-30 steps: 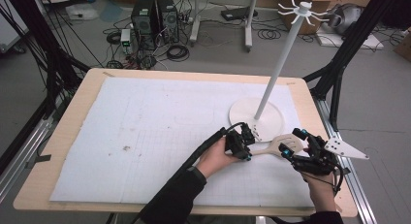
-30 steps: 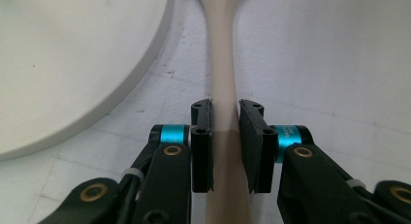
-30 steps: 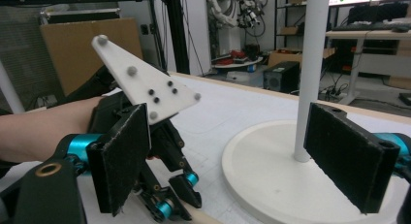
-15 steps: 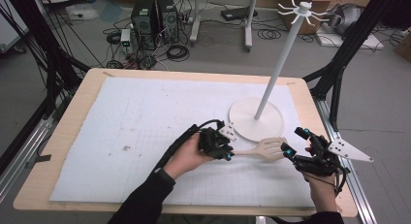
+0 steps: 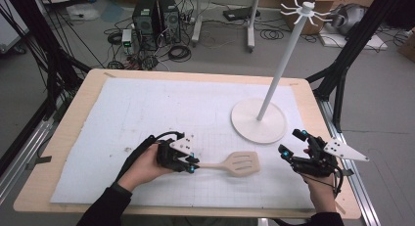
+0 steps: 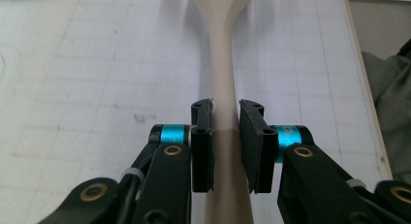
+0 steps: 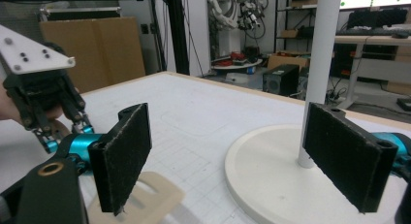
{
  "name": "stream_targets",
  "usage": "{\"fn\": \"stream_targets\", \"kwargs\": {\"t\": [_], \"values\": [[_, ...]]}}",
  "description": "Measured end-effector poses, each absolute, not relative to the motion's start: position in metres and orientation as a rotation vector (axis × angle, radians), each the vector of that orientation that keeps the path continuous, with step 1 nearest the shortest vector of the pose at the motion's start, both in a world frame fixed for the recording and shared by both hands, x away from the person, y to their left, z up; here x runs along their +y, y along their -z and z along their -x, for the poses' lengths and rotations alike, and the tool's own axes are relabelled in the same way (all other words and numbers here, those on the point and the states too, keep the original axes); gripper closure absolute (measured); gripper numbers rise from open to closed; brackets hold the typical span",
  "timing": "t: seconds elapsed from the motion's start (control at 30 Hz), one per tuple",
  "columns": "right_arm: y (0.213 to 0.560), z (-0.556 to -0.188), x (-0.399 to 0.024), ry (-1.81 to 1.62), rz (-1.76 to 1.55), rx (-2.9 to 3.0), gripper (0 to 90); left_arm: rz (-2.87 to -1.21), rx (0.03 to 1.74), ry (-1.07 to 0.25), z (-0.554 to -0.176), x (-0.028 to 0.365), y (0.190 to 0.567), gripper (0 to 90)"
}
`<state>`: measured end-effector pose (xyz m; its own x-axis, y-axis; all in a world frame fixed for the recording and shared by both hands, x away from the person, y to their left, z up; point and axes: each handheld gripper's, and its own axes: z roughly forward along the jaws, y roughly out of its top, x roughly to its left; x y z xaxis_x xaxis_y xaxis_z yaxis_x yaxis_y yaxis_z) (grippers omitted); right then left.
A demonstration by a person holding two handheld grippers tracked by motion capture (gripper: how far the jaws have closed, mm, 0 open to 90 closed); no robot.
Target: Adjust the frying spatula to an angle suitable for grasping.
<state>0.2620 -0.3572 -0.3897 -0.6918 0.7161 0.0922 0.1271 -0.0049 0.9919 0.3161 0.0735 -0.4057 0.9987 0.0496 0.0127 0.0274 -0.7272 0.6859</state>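
One pale slotted spatula (image 5: 231,164) lies flat, handle clamped in left gripper (image 5: 192,163) jaws; right gripper (image 5: 293,144) gapes empty.

Spatula (image 6: 221,64) head cut off at 12 o'clock, left gripper view | stand pole (image 7: 322,54) top cropped at 12 o'clock, right gripper view

Spatula (image 5: 235,163) on mat (image 5: 147,118), between grippers, before stand base (image 5: 258,121).

Black two-jaw left gripper (image 5: 192,163) and right gripper (image 5: 292,143), cyan collars, brass screws, grey plates, dark sleeves (image 5: 103,210)
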Motion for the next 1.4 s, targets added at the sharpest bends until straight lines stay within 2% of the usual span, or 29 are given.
{"fn": "stream_targets", "kwargs": {"t": [0.33, 0.57, 0.63, 0.7, 0.73, 0.8, 0.9, 0.93, 0.97, 1.4], "values": [[0.394, -0.266, -0.35, -1.701, -0.889, 1.891, 17.0, -2.369, 0.006, -0.006, -0.316, 0.084, 0.427, 75.2], [0.395, -0.267, -0.35, -1.694, -0.889, 1.902, 17.0, -2.343, 0.052, 0.056, -0.323, 0.086, 0.436, 72.0], [0.395, -0.267, -0.35, -1.699, -0.891, 1.901, 17.0, -2.341, 0.093, 0.049, -0.324, 0.087, 0.436, 54.2], [0.395, -0.267, -0.35, -1.697, -0.891, 1.901, 17.0, -2.344, 0.127, 0.049, -0.325, 0.088, 0.435, 50.7], [0.395, -0.267, -0.35, -1.697, -0.89, 1.903, 17.0, -2.341, 0.144, 0.049, -0.326, 0.09, 0.433, 41.5], [0.395, -0.267, -0.35, -1.695, -0.889, 1.903, 17.0, -2.301, 0.159, 0.033, -0.325, 0.097, 0.428, 39.6], [0.395, -0.267, -0.35, -1.686, -0.896, 1.913, 17.0, -2.189, 0.209, -0.005, -0.323, 0.117, 0.417, 27.7], [0.395, -0.267, -0.35, -1.686, -0.896, 1.913, 17.0, -2.165, 0.225, -0.015, -0.322, 0.123, 0.415, 27.7], [0.396, -0.267, -0.349, -1.685, -0.901, 1.919, 17.0, -2.136, 0.242, -0.036, -0.321, 0.131, 0.413, 22.8], [0.4, -0.273, -0.346, -1.644, -0.926, 1.956, 17.0, -1.811, 0.561, -0.25, -0.3, 0.249, 0.413, 17.5]]}}
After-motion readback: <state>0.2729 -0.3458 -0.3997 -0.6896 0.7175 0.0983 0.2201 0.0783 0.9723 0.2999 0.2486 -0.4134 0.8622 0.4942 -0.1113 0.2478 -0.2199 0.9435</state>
